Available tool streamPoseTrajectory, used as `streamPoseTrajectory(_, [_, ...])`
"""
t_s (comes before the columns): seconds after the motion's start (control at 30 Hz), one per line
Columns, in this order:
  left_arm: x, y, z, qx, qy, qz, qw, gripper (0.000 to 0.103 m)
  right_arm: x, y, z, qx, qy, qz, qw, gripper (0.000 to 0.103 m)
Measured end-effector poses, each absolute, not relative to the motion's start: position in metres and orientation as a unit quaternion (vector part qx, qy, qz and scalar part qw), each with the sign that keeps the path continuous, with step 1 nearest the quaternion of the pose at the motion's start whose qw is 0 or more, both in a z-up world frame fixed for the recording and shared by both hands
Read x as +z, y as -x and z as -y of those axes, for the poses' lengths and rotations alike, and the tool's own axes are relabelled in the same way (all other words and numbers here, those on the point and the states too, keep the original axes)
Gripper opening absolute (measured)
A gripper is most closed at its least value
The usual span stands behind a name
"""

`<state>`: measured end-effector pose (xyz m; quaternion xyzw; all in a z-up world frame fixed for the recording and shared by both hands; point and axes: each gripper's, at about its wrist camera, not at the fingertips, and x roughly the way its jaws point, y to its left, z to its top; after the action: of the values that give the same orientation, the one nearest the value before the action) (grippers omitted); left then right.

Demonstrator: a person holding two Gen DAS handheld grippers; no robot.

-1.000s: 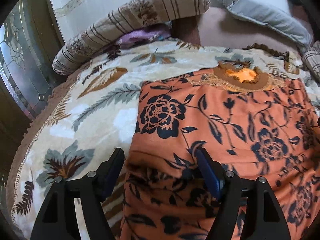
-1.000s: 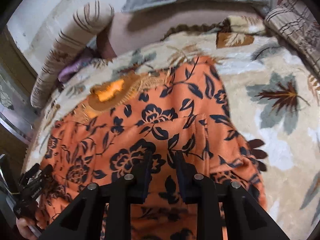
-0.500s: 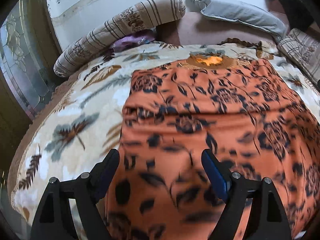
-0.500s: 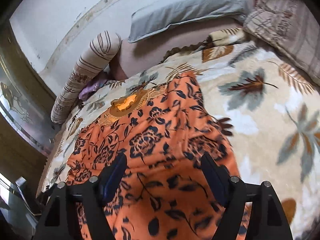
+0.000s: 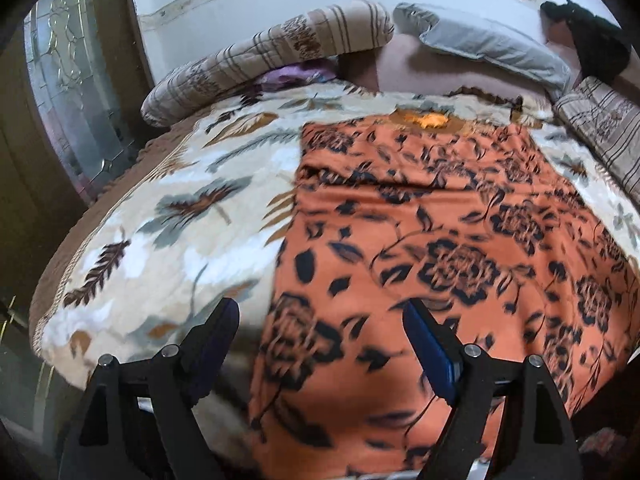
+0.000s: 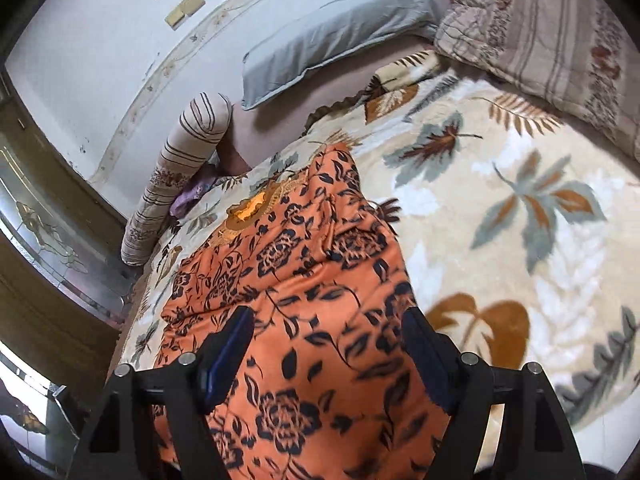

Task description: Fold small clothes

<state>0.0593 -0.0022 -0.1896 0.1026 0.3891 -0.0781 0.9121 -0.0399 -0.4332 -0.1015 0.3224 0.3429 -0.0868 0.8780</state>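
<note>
Two views show one orange floral garment [image 5: 420,240] spread flat on a leaf-patterned blanket [image 5: 180,216] covering the bed. From the left wrist, the left hand-held gripper [image 5: 320,332] hangs over the garment's left edge, jaws wide, nothing between them. From the right wrist, the right hand-held gripper [image 6: 328,340] hangs above the garment's [image 6: 312,280] right side, jaws spread and empty; a grey pillow [image 6: 336,40] lies beyond.

Garment [image 5: 440,216] on blanket [image 5: 180,216], pillows [image 5: 492,46] behind
</note>
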Motion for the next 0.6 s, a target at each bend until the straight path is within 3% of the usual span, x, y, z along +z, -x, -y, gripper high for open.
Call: streamPoseTrajectory(0.6, [-0.167,-0.049,0.006,-0.065,-0.097,-0.376,0.919,0.084,-0.103,0.048,0.413,-0.079,-0.259,-0.351,0.897,0.079])
